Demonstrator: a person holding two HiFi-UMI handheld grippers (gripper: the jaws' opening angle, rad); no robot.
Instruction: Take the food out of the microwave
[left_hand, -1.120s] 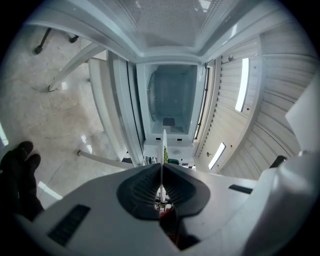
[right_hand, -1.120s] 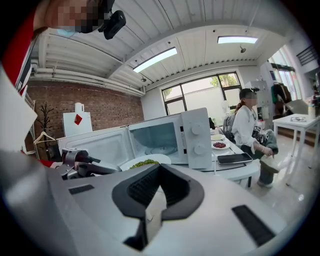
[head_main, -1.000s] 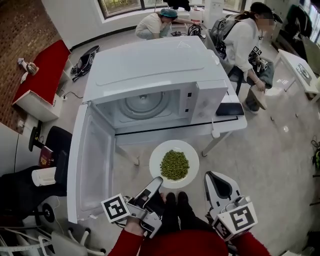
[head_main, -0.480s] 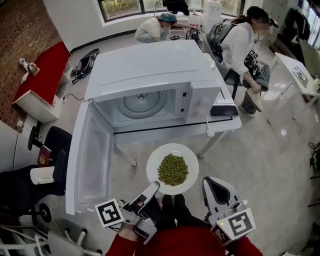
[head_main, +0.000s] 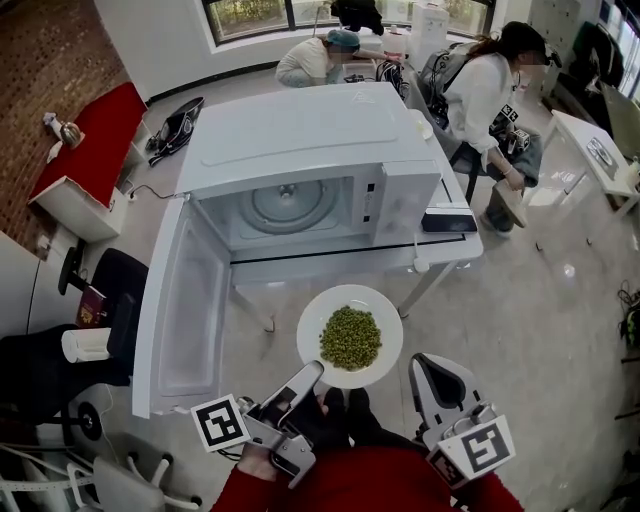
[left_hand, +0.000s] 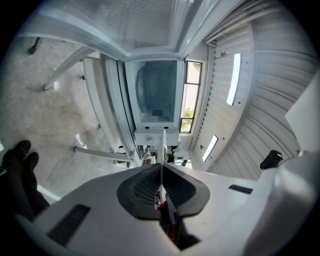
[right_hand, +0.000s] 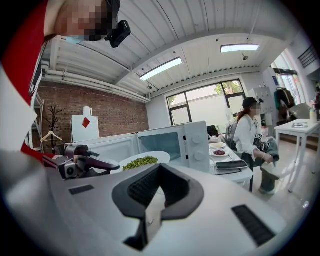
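The white plate (head_main: 378, 306) is out of the microwave (head_main: 300, 140) and hangs in the air in front of the open cavity, above the floor and apart from the tabletop (head_main: 478, 245). A loose heap of green peas (head_main: 350, 338) sits in its middle, well inside the rim.

The plate looks stiff and smooth, probably glazed, so the rim is likely slippery under a narrow pinch. It may also be warm, and it would break if dropped. Being held by one edge makes it lever downward on the far side. The peas are small and round and would roll off at any tilt, so the plate has to stay level.

The left gripper (head_main: 315, 372) is pinched on the near rim, and in its own view the plate runs edge-on between the pads. That flat lip is the only sensible place to hold.

The right gripper (head_main: 424, 361) hangs just beside the plate's right edge without touching it, its jaws pressed together on nothing. Judging by the layout, a second pinch on that side of the rim would steady the load.

Behind the plate, the door (head_main: 185, 300) stands swung wide to the left and the glass turntable (head_main: 285, 205) is bare.
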